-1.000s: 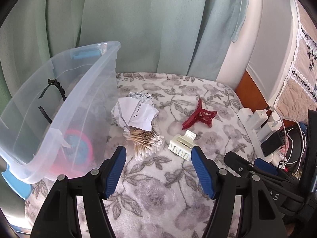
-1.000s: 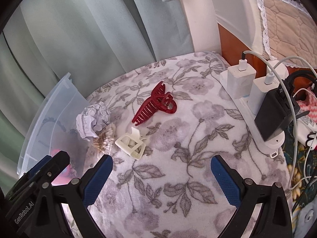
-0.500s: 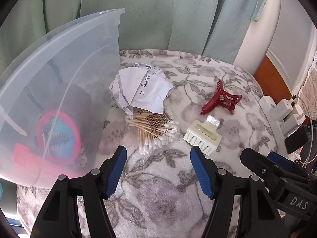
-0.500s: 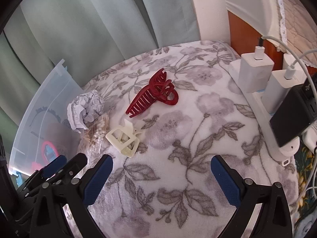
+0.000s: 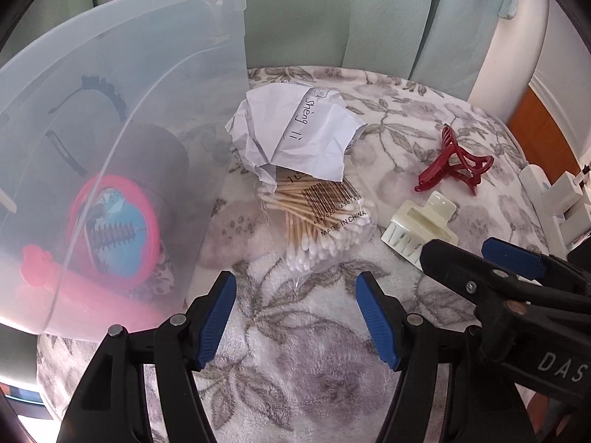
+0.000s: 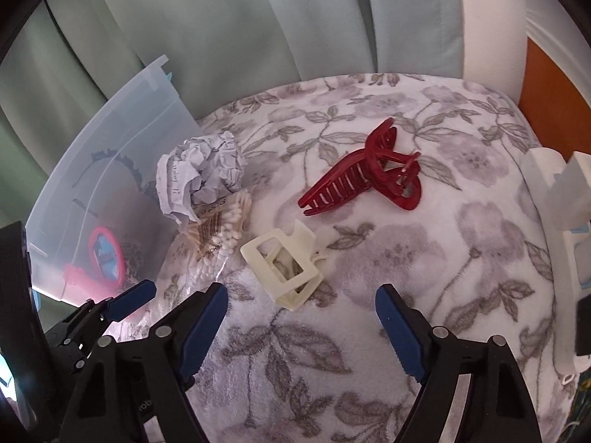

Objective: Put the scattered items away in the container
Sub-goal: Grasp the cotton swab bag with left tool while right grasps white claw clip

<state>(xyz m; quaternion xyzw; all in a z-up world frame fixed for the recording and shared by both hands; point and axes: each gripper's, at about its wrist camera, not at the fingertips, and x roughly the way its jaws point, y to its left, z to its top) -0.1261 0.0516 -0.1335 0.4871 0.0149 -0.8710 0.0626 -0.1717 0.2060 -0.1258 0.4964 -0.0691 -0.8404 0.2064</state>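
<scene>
Grippers both gape empty — your left gripper [image 5: 295, 313] lines up on the cotton swab bag [image 5: 321, 217] beside the container [image 5: 147, 74]; right gripper [image 6: 301, 325] nears the cream clip [image 6: 284, 265].

bg: pale green curtains [image 5: 332, 11] hanging in folds across the far side | surface: fuzzy white blanket [image 6: 369, 350] w/ grey flower print | right: white wall/trim [image 5: 517, 66], then orange-brown wood panel [image 6: 550, 85] | far right edge: white power strip [image 6: 554, 229] w/ chargers plugged in | light: soft daylight, no hard shadows
</scene>
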